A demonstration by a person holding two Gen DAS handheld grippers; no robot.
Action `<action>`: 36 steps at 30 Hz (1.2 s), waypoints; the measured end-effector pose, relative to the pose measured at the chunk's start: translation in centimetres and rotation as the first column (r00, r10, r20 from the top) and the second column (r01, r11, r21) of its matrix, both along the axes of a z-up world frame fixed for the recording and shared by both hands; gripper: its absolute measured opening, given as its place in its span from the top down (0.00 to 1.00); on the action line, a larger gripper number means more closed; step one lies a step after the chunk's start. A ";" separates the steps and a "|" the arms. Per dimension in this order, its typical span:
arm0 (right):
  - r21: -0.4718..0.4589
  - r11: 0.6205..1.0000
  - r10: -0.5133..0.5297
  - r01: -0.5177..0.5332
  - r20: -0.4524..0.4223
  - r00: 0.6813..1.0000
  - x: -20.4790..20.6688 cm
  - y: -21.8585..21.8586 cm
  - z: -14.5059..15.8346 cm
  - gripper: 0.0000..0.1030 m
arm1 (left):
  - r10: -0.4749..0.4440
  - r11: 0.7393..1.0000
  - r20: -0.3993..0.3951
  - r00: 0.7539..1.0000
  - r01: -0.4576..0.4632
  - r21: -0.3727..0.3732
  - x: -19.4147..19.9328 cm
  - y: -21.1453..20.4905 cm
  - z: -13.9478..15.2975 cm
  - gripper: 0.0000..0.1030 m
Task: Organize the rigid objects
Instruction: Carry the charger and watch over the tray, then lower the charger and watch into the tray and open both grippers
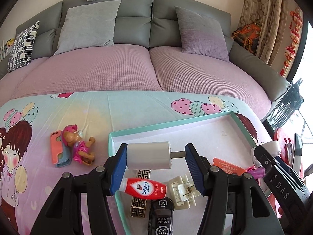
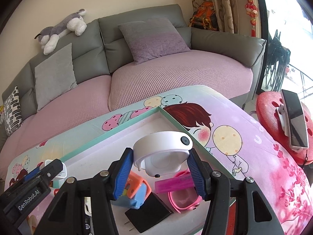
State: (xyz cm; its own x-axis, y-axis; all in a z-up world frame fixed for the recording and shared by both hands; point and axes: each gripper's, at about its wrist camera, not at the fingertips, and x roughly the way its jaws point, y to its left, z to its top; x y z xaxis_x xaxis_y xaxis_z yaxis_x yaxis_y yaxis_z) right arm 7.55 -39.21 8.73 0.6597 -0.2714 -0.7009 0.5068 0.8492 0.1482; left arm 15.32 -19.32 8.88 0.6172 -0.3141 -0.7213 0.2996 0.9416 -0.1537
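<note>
Basically both items hang over the tray point(image 1: 245, 126), the landmark here. Left hand-held gripper point(image 1: 156, 154) clamps a white roller point(image 1: 149, 155) endwise, barrel on one pad, metal pin on the other, above the tray's near end where a red bottle point(image 1: 145, 189), white clip point(image 1: 183, 192) and toy car point(image 1: 161, 215) already lie. Right hand-held gripper point(image 2: 160, 162) pinches a white round gadget point(image 2: 162, 152) by its sides, above the tray's right half. Probably both about to be dropped in. Dog figure point(image 1: 81, 144) sits left of the tray on the worktop.
</note>
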 end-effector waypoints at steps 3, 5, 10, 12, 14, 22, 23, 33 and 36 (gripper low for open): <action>0.012 1.000 -0.003 0.003 -0.010 1.000 0.2 -0.4 -0.6 0.42 | -0.012 1.000 0.004 1.000 0.012 0.012 0.0 -0.7 -0.3 0.41; 0.010 1.000 -0.003 0.003 -0.011 1.000 0.2 -0.6 -0.9 0.42 | -0.022 1.000 0.009 1.000 0.022 0.011 0.0 -1.1 -0.4 0.41; -0.002 1.000 -0.005 0.005 -0.009 1.000 0.3 -0.8 -1.3 0.42 | -0.027 0.999 0.002 1.000 0.027 0.021 0.1 -1.6 -1.1 0.41; -0.006 1.000 -0.001 0.001 -0.010 1.000 0.4 -0.7 -1.5 0.42 | -0.028 0.999 -0.001 1.000 0.028 0.024 0.2 -1.9 -1.4 0.41; -0.012 1.000 0.003 -0.004 -0.013 1.000 0.6 -0.6 -1.6 0.42 | -0.030 0.999 -0.002 1.000 0.030 0.027 0.3 -2.0 -1.6 0.41; -0.003 1.000 0.018 -0.018 -0.054 0.998 1.2 -0.5 -2.5 0.42 | -0.028 0.999 -0.014 1.000 0.028 0.039 0.5 -2.0 -2.0 0.41; 0.000 1.000 0.018 -0.018 -0.058 0.998 1.3 -0.5 -2.6 0.42 | -0.027 0.999 -0.016 1.000 0.028 0.039 0.6 -2.0 -2.1 0.41; 0.006 0.999 0.045 -0.044 -0.090 0.995 1.7 -0.1 -2.9 0.31 | -0.033 0.998 -0.012 0.999 0.033 0.047 0.4 -2.0 -1.4 0.39; -0.002 0.999 0.049 -0.049 -0.095 0.994 1.8 0.0 -2.8 0.28 | -0.030 0.998 -0.013 0.999 0.031 0.054 0.4 -1.9 -1.2 0.39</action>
